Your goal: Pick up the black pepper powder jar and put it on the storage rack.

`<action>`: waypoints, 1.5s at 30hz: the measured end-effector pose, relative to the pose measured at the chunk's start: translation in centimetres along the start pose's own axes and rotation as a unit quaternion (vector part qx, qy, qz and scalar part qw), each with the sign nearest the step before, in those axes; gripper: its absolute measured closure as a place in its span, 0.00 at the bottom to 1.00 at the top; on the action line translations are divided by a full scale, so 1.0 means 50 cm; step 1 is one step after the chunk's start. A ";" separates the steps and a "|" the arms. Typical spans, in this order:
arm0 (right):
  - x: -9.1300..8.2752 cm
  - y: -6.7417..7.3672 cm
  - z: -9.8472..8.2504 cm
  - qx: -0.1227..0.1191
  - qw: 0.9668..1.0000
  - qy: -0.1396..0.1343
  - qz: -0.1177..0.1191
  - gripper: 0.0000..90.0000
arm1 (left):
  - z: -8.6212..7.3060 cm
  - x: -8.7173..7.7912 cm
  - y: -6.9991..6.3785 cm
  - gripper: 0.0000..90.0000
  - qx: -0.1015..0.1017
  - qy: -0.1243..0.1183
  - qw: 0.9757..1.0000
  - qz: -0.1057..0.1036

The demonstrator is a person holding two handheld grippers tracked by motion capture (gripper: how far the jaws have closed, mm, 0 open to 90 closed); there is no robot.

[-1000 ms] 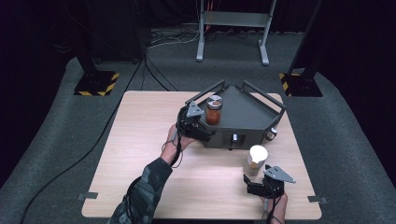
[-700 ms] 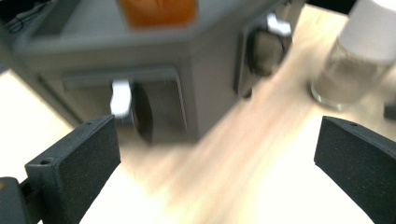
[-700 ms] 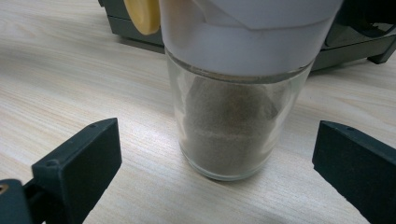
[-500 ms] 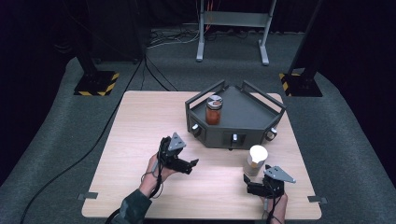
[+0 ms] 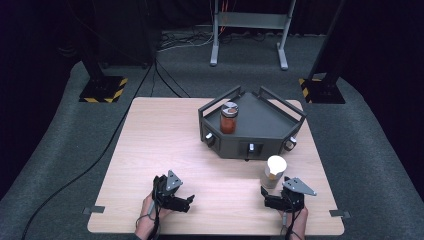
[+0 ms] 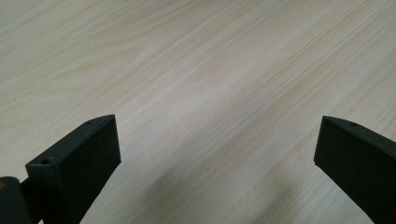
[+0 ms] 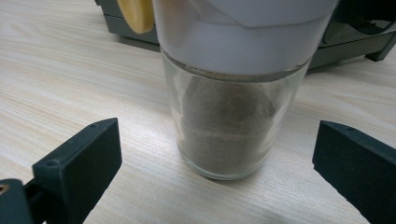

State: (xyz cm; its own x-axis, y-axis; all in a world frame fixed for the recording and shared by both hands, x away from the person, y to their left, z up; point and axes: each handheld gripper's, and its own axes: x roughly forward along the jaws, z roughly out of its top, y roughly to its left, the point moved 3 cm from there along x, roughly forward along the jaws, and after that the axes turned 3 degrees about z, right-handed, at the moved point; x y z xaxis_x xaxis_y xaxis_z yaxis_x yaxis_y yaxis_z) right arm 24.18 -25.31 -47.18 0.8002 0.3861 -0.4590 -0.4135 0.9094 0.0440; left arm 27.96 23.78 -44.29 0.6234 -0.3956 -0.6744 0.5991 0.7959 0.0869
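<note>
A glass shaker [image 5: 274, 171] with a white cap stands on the table just in front of the dark tray [image 5: 260, 131]. Brown powder fills the shaker [image 7: 227, 126], which has a yellow tab at its cap, and it stands close ahead of my right gripper [image 7: 217, 175]. That right gripper [image 5: 274, 199] is open, jaws wide apart, nothing between them. An orange-filled jar [image 5: 229, 118] stands inside the tray at its left. My left gripper [image 5: 186, 201] rests open near the table's front edge, over bare wood [image 6: 201, 93].
The tray has raised rails and small knobs [image 5: 251, 147] on its front wall. Black stands with yellow-striped bases [image 5: 103, 90] sit on the floor behind the table, and a cable [image 5: 75, 175] runs along the left.
My left gripper has drawn back from the jar in the tray to the table's front left, open and empty. The jar stays in the tray. The right gripper has not moved.
</note>
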 end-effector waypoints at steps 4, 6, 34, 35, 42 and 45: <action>-0.002 0.006 -0.004 0.006 1.000 -0.006 -0.013 0.00 | -0.015 0.002 -0.008 0.00 -0.006 0.007 1.000 0.007; -0.002 0.005 -0.003 0.010 1.000 -0.005 -0.015 0.00 | -0.016 0.006 -0.012 0.00 -0.003 0.013 1.000 0.013; 0.044 0.002 0.055 0.001 1.000 -0.006 -0.015 0.07 | -0.023 0.017 0.001 0.00 -0.025 0.012 1.000 -0.012; 0.044 0.001 0.053 0.001 1.000 -0.008 -0.015 0.12 | -0.023 0.017 0.001 0.00 -0.025 0.012 1.000 -0.012; 0.041 -0.014 0.051 0.002 1.000 0.001 -0.001 0.31 | -0.023 0.017 0.001 0.00 -0.025 0.012 1.000 -0.011; 0.041 -0.017 0.050 -0.001 1.000 0.001 0.004 0.32 | -0.023 0.017 0.001 0.00 -0.026 0.012 1.000 -0.011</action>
State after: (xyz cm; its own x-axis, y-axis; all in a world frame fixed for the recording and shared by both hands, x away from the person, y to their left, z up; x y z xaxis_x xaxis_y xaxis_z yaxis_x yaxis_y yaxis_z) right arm 27.26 -24.89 -45.95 0.7963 0.3934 -0.4595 -0.4208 0.9060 0.0465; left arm 27.93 23.99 -45.71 0.5978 -0.4025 -0.6932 0.5856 0.8099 0.0348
